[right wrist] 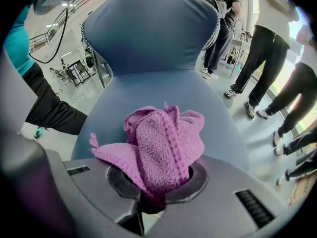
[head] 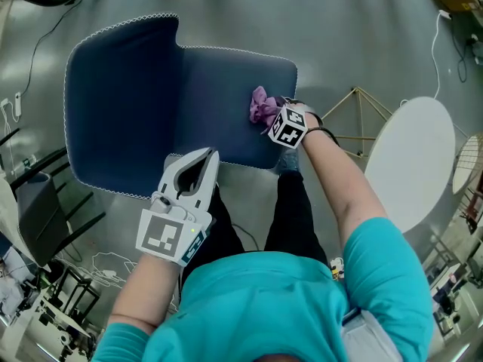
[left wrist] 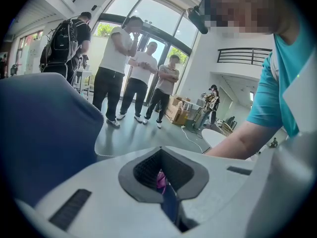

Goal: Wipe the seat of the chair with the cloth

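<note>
A dark blue chair stands below me, its seat [head: 219, 100] toward the right and its backrest [head: 121, 104] at the left. A crumpled purple cloth [head: 262, 105] rests on the seat's right part. My right gripper [head: 275, 117] is shut on the cloth; in the right gripper view the cloth [right wrist: 166, 143] bulges out of the jaws over the seat [right wrist: 163, 90], with the backrest [right wrist: 148, 29] beyond. My left gripper [head: 198, 163] hovers at the seat's near edge, shut with nothing held. In the left gripper view its jaws [left wrist: 163, 182] meet, with the chair [left wrist: 44, 128] at the left.
A round white table [head: 411, 161] stands at the right, with a thin wire frame [head: 358, 119] between it and the chair. Black furniture [head: 45, 202] and cables lie at the left. Several people [left wrist: 124, 68] stand on the grey floor past the chair.
</note>
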`<move>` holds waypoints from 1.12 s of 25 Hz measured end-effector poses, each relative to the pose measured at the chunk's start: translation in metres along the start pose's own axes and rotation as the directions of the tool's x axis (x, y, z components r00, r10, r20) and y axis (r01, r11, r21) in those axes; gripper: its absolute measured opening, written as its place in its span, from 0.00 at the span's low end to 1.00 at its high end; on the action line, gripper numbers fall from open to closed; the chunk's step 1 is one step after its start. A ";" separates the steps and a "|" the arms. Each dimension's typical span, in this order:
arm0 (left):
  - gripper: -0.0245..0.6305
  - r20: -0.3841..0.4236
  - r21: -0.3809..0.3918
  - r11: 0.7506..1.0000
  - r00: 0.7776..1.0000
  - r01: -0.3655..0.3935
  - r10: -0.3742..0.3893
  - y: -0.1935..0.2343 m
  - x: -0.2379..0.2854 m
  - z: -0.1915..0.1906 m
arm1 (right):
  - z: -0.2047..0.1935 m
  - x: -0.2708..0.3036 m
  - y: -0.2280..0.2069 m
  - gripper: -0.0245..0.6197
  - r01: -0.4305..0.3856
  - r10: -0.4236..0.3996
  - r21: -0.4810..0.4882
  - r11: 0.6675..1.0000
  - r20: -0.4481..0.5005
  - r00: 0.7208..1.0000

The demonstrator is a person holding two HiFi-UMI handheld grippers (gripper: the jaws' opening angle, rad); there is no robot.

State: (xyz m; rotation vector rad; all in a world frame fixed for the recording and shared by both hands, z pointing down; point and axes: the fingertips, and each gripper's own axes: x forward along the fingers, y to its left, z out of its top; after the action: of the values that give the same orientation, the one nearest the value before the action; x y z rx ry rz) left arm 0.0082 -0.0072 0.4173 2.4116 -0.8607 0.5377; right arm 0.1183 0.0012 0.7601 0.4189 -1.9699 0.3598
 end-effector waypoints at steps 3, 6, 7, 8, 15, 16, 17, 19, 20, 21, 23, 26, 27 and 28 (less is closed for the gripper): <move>0.04 0.000 0.003 1.000 1.000 0.000 0.000 -0.002 -0.002 0.000 | -0.007 -0.004 0.001 0.13 0.000 0.000 0.000 1.000 -0.014 1.000; 0.04 0.005 0.005 1.000 1.000 0.001 -0.001 -0.004 -0.004 0.001 | -0.017 -0.009 0.002 0.13 0.001 0.000 0.006 1.000 -0.028 1.000; 0.04 0.006 0.006 1.000 1.000 0.003 -0.003 -0.005 -0.004 0.001 | -0.021 -0.010 0.002 0.13 0.000 0.000 0.008 1.000 -0.033 0.999; 0.04 0.007 0.006 1.000 1.000 0.004 -0.004 -0.006 -0.003 0.001 | -0.025 -0.012 0.002 0.13 0.000 0.001 0.010 1.000 -0.038 0.999; 0.04 0.007 0.008 1.000 1.000 0.001 -0.001 -0.007 -0.006 0.001 | -0.044 -0.021 0.002 0.13 -0.005 0.007 0.023 1.000 -0.077 0.997; 0.04 0.006 0.008 1.000 1.000 0.000 0.000 -0.007 -0.007 0.001 | -0.046 -0.022 0.002 0.13 -0.007 0.009 0.023 1.000 -0.084 0.996; 0.04 0.005 0.007 1.000 1.000 -0.001 0.000 -0.006 -0.007 0.000 | -0.048 -0.022 0.002 0.13 -0.009 0.011 0.022 1.000 -0.091 0.996; 0.04 0.005 0.007 1.000 1.000 -0.002 0.002 -0.006 -0.007 -0.001 | -0.054 -0.024 0.001 0.13 -0.013 0.016 0.023 1.000 -0.104 0.995; 0.04 0.004 0.007 1.000 1.000 -0.002 0.002 -0.006 -0.008 -0.001 | -0.057 -0.025 0.000 0.13 -0.014 0.017 0.025 1.000 -0.109 0.994; 0.04 0.004 0.008 1.000 1.000 -0.003 0.003 -0.006 -0.008 -0.002 | -0.060 -0.026 0.000 0.13 -0.016 0.019 0.027 1.000 -0.115 0.993; 0.04 0.005 0.008 1.000 1.000 -0.005 0.005 -0.006 -0.010 -0.003 | -0.066 -0.028 0.000 0.13 -0.018 0.023 0.034 0.999 -0.130 0.991; 0.04 0.007 0.010 1.000 1.000 -0.010 0.010 -0.006 -0.014 -0.003 | -0.074 -0.031 0.000 0.13 -0.022 0.029 0.052 0.998 -0.149 0.988; 0.04 0.007 0.011 1.000 1.000 -0.012 0.012 -0.007 -0.014 -0.003 | -0.076 -0.032 -0.001 0.13 -0.022 0.031 0.059 0.998 -0.153 0.988; 0.04 0.007 0.013 1.000 1.000 -0.013 0.013 -0.008 -0.015 -0.002 | -0.077 -0.032 -0.001 0.13 -0.023 0.033 0.066 0.998 -0.157 0.987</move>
State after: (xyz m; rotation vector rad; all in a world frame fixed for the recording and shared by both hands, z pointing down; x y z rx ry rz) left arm 0.0025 0.0060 0.4088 2.4228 -0.8790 0.5420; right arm 0.1936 0.0373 0.7626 0.3911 -1.8151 0.4610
